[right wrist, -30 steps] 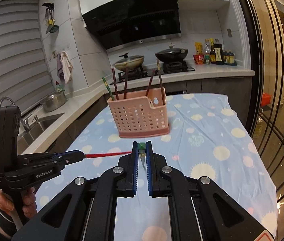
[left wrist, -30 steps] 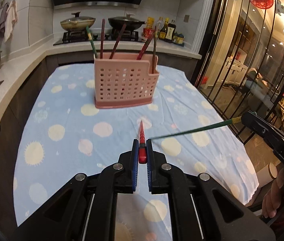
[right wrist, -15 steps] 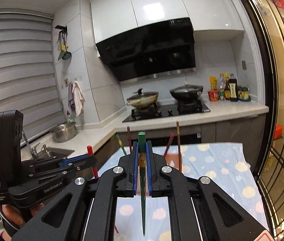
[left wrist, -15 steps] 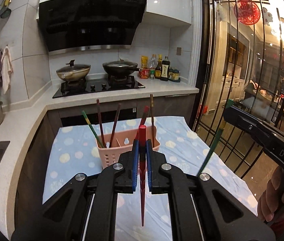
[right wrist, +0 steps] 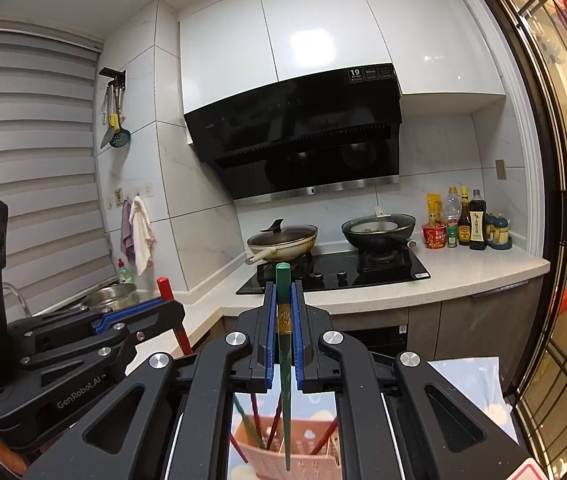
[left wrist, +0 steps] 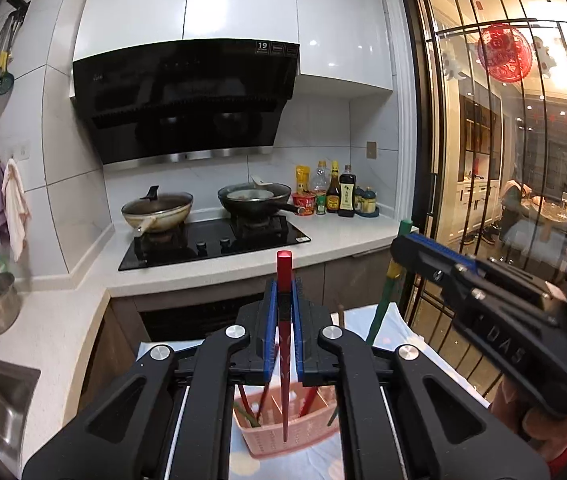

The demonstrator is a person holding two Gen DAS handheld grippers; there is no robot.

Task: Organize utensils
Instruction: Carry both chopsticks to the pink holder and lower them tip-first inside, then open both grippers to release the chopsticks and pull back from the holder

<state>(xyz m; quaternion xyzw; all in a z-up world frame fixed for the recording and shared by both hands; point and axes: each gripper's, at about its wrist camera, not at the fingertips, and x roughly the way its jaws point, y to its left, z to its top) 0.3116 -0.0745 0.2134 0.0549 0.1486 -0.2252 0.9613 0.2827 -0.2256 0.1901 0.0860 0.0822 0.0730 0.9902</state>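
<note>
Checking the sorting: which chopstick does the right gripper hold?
The green chopstick, gold-banded, shut in the right gripper jaws; the left gripper holds the red chopstick.

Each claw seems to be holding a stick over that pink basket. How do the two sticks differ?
The red chopstick in the left claw is plain red; the green chopstick in the right claw is dark green with a gold band. Each is pinched near its top, hangs tip down and is aimed at the pink basket, which already holds several chopsticks.
</note>
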